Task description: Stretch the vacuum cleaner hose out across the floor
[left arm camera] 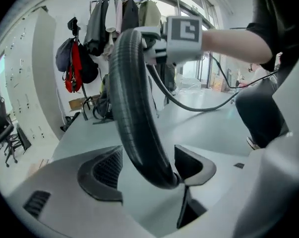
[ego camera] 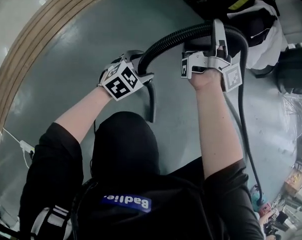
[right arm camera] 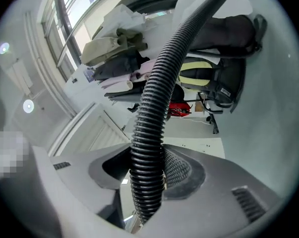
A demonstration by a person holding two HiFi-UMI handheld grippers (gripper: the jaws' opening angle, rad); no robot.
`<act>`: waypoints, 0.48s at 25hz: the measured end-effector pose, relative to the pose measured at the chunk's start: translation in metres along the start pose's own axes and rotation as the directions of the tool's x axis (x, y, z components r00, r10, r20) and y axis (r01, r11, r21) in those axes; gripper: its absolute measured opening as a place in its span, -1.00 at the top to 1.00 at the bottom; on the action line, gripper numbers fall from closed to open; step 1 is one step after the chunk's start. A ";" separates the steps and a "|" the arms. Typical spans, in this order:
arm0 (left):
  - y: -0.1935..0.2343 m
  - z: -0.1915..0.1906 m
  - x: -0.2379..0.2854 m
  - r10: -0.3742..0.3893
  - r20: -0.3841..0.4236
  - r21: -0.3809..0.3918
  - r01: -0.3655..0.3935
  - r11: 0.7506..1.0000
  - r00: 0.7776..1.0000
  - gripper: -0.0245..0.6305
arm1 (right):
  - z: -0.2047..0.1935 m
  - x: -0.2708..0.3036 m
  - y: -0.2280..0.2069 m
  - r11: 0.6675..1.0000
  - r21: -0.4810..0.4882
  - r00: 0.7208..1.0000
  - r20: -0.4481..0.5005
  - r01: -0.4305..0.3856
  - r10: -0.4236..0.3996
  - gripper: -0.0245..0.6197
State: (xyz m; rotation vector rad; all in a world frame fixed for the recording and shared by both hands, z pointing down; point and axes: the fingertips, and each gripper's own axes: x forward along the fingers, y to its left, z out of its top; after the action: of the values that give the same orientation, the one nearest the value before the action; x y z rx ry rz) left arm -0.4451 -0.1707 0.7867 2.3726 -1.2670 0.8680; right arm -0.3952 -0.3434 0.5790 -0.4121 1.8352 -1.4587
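**Hose (ego camera: 166,38) threading through both grippers**

Nearest us, our left gripper (left arm camera: 149,170) is standing with its jaws wide apart, and the hose is leaning on one pad only (no squeeze). Further along the hose, our right gripper (right arm camera: 147,170) is clamping its ribs. Beyond that, the hose is dropping to the floor (ego camera: 90,44). Its length is running through both jaws, so we are judging the right better placed to pull.

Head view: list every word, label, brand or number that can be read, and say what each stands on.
"Badlie": pale letters on a blue patch on the person's black shirt, as best it reads.
Left hand-held gripper and right hand-held gripper: only black-and-white square markers, no letters or numbers.
Clutter at the lower right edge: any print is too small to read.
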 end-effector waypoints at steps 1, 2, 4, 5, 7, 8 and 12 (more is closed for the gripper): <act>0.001 -0.009 0.007 0.011 -0.006 -0.010 -0.011 1.000 1.000 -0.05 | 0.004 0.005 0.007 1.000 -0.002 1.000 0.015 -0.013 0.013 0.36; 0.003 -0.016 0.013 0.021 -0.012 -0.012 -0.021 1.000 1.000 -0.05 | 0.006 0.009 0.012 1.000 -0.003 0.999 0.023 -0.022 0.022 0.36; 0.010 -0.027 0.020 0.036 -0.019 0.001 -0.036 0.999 0.999 0.07 | 0.004 0.013 0.015 1.000 -0.006 1.000 0.022 -0.016 0.016 0.36; 0.015 -0.033 0.021 0.040 -0.028 0.009 -0.040 0.999 0.999 0.19 | 0.002 0.012 0.011 1.000 -0.012 1.000 0.021 0.003 -0.002 0.36; 0.027 -0.045 0.019 0.043 -0.067 0.035 -0.041 0.999 0.997 0.24 | 0.002 0.007 -0.002 0.997 -0.043 0.998 0.014 0.056 -0.056 0.36; 0.035 -0.053 0.014 0.048 -0.092 0.054 -0.044 0.998 0.995 0.25 | 0.002 0.003 -0.011 0.994 -0.071 0.996 0.000 0.088 -0.088 0.36; 0.074 -0.086 -0.017 0.090 -0.228 0.158 -0.055 0.986 0.970 0.27 | -0.017 -0.012 -0.059 0.959 -0.182 0.961 -0.130 0.218 -0.243 0.30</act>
State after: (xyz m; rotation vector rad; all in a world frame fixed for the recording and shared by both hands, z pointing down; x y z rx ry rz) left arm -0.5453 -0.1556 0.8414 2.2621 -1.2379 1.2667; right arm -0.4110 -0.3412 0.6395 -0.6327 2.0965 -1.5310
